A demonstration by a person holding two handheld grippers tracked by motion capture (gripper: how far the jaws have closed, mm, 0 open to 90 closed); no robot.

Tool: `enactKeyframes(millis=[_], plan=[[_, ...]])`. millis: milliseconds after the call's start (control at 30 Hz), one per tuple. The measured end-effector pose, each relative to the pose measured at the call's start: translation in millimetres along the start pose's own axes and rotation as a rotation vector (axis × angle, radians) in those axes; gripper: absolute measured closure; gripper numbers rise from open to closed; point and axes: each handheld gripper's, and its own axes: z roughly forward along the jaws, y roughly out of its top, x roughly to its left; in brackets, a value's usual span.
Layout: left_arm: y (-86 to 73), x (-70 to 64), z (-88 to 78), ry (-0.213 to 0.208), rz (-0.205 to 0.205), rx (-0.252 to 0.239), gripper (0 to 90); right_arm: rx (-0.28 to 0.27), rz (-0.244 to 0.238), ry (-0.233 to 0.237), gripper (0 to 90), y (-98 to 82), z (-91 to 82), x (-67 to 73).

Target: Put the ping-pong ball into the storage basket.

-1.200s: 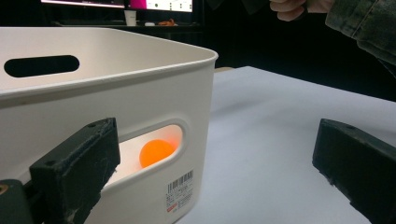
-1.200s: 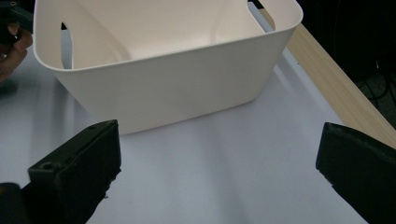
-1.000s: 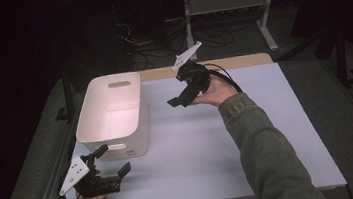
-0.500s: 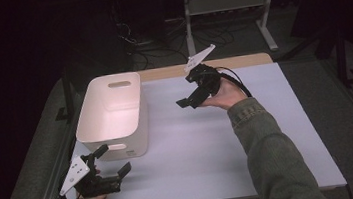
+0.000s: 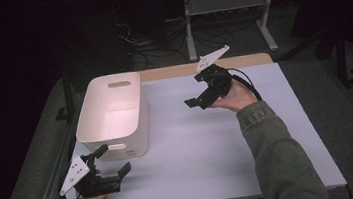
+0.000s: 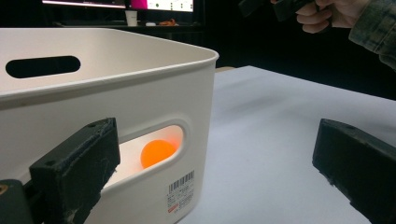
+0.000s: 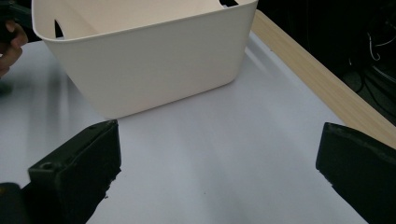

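The white bin [image 5: 116, 114] stands in the left half of the high view, on the white table [image 5: 210, 146], its long side running up the frame. From above its inside looks pale and bare; the left gripper view adds what that view hides: an orange ball [image 6: 158, 153] seen through the handle slot in the near end wall, lying on the bin's floor, with a barcode label lower on the same wall.

In the right gripper view the bin [image 7: 144, 51] fills the upper left, its rounded corner nearest, and a strip of wooden table edge runs down the right of the frame beside dark floor.

The bin sits close to the table's left edge. To its right the white surface lies open across the middle and right of the high view.

The left tool [image 5: 105, 164] rests at the lower left of the high view, just below the bin's near end, jaws spread wide and holding nothing. The right tool [image 5: 202, 85] is held above the table in the upper middle, right of the bin and apart from it, jaws likewise wide apart and empty, pointing toward the bin.
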Motion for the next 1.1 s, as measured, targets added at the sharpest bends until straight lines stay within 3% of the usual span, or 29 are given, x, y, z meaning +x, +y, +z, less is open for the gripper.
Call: enactKeyframes(millis=[333,733,1100], plan=[[0.1,-0.1,-0.1,-0.001,0.003,0.001,0.2,-0.02,0.008,-0.047,0.0,-15.7,-15.0,3.5],[0.3,0.4,-0.6,0.001,0.002,0.0,0.2,-0.058,0.058,-0.092,0.0,-43.5,-30.2,2.4],[0.5,0.4,-0.2,0.0,0.0,-0.004,0.2,-0.13,0.087,-0.121,0.0,-68.0,-45.1,6.4]])
